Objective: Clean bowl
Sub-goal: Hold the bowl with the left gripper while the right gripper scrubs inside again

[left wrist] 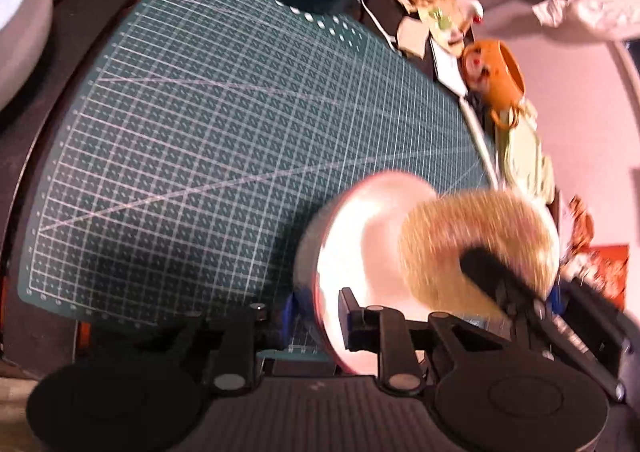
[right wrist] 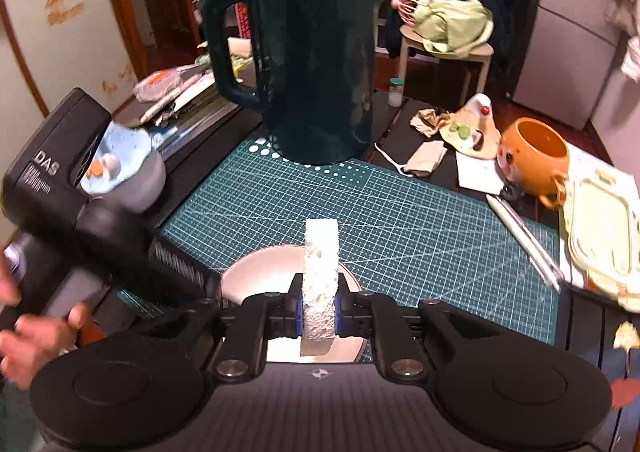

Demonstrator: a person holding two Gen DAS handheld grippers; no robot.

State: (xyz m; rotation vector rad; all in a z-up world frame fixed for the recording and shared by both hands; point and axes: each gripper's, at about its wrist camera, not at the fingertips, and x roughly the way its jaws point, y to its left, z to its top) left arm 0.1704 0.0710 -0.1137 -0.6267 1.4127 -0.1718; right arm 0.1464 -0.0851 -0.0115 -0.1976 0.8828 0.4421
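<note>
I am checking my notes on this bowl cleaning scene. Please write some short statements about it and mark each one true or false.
1. The right gripper is shut on a sponge. True.
2. The left gripper grips the metal bowl by its rim. True.
3. The dark green kettle lies on its side. False: it stands upright on the cutting mat.
4. The orange pot is full of water. False: it looks empty.

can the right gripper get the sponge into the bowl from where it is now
Probably yes: the right gripper, shut on the sponge, hangs directly over the open bowl, with nothing between them.
</note>
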